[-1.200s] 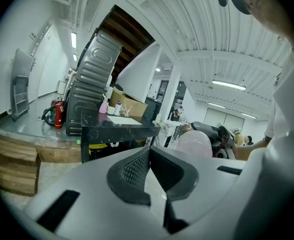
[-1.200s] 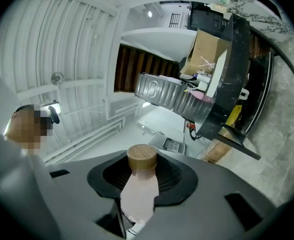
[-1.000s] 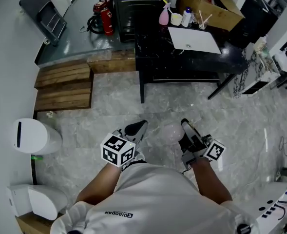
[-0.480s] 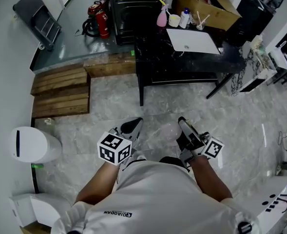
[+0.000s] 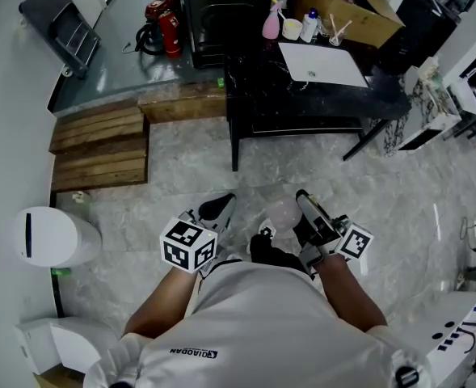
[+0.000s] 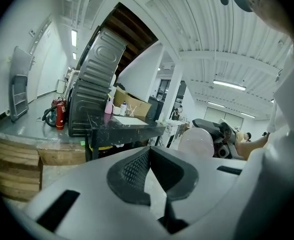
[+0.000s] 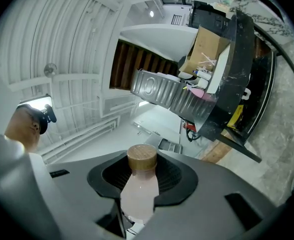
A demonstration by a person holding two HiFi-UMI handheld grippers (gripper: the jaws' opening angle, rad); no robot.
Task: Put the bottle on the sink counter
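A pale pink bottle (image 7: 139, 196) with a brown cap lies between the pads of my right gripper (image 7: 143, 173), which is shut on it. In the head view the bottle (image 5: 281, 214) shows just left of the right gripper (image 5: 304, 207), low over the marble floor. My left gripper (image 5: 218, 209) is beside it with nothing in it. In its own view the left gripper (image 6: 149, 154) has its pads meeting at the tips. The bottle (image 6: 196, 143) shows there at the right. The black sink counter (image 5: 254, 79) with a white sink (image 5: 322, 65) stands ahead.
On the counter stand a pink spray bottle (image 5: 271, 24), small containers and a cardboard box (image 5: 343, 2). A black ridged bin (image 5: 221, 10) and a red fire extinguisher (image 5: 171, 31) are to its left. Wooden steps (image 5: 100, 148) and a white bin (image 5: 52, 237) lie at the left.
A dark shoe has come into view between the two grippers as the person steps toward the counter. Both grippers have shifted a little with the body; the bottle stays held.
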